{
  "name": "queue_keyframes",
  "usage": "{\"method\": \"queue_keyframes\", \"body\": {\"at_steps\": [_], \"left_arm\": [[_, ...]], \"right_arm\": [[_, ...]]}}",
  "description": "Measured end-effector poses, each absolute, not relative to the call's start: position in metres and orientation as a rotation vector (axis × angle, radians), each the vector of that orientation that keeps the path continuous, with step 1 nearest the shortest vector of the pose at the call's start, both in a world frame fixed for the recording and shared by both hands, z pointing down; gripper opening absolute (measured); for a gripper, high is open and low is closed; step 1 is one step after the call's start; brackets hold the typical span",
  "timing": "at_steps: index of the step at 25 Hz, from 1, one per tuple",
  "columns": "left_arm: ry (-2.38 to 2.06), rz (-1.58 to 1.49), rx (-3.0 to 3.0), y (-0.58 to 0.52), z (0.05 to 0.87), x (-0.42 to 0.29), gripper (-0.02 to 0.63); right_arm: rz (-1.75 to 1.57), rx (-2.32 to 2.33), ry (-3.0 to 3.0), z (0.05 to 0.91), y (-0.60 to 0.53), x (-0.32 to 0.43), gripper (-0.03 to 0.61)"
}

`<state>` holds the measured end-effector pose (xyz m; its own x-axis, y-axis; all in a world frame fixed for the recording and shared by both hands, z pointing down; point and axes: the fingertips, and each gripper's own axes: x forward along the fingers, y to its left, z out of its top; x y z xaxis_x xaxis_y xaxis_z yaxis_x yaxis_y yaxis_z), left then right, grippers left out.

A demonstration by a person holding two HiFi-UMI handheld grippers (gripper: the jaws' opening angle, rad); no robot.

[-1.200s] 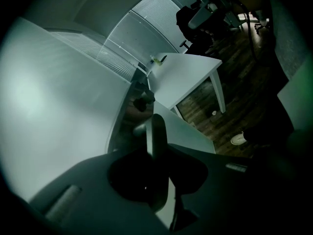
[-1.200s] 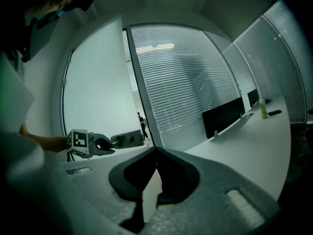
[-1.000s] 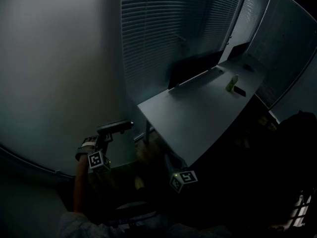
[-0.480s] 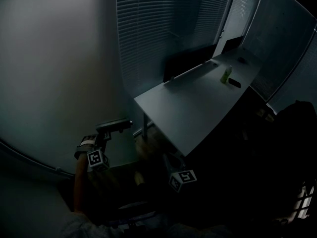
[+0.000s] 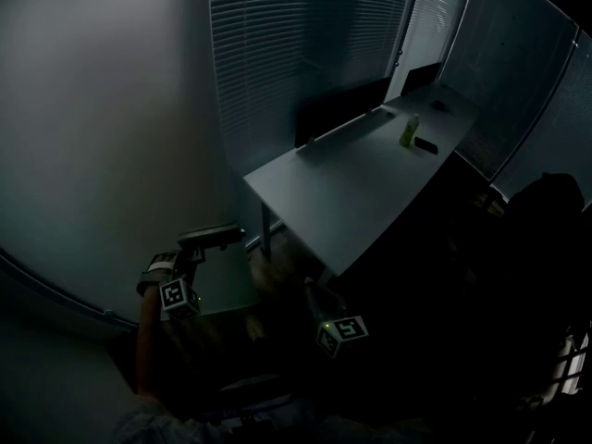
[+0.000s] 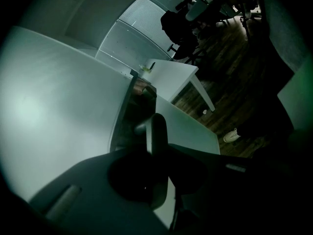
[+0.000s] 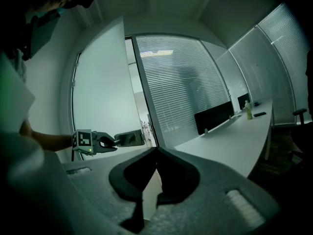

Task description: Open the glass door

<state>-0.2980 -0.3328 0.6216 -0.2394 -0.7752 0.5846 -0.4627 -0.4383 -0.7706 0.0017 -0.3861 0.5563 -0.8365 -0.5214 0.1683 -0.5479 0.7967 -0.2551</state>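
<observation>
The frosted glass door (image 5: 102, 146) fills the left of the head view. Its dark lever handle (image 5: 213, 237) sticks out at the door's edge. My left gripper (image 5: 196, 251) is shut on that handle. In the left gripper view the handle (image 6: 157, 141) stands upright between the jaws, with the door panel (image 6: 54, 102) on the left. The right gripper view shows the door (image 7: 98, 82) swung partly open, and the left gripper (image 7: 108, 141) on the handle (image 7: 130, 139). My right gripper (image 7: 155, 153) is shut with nothing in it; it hangs low in the dark (image 5: 324, 314), apart from the door.
A long white desk (image 5: 361, 188) reaches toward the doorway, with a green bottle (image 5: 408, 129), a dark phone (image 5: 425, 144) and a black screen (image 5: 342, 109) on it. Window blinds (image 5: 305, 44) stand behind it. A dark office chair (image 5: 546, 211) is at right.
The desk has slid up and to the left in the head view. My left gripper keeps its hold on the handle and has crept slightly left and up. The right gripper stays low.
</observation>
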Motion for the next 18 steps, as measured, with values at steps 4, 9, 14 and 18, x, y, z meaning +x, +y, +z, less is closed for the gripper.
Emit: {"method": "queue_keyframes", "body": {"at_steps": [4,9,14,18], "left_arm": [[1.482,-1.715,-1.752,-0.320,0.622,-0.288,0.077],[1.465,-1.698,-1.785,-0.304,0.628,-0.276,0.078],[1.426,-1.682,-1.792,-0.289,0.627,-0.264,0.080],[1.404,-1.662,-1.791,-0.281,0.626,-0.256,0.080]], "right_arm": [[0.437,0.856,-2.890,0.554,-0.373,0.011,0.002],[0.395,0.838,-2.882,0.554,-0.359,0.013,0.002],[0.379,0.817,-2.884,0.553,-0.347,0.009,0.002],[0.369,0.817,-2.878,0.553,-0.337,0.004,0.002]]}}
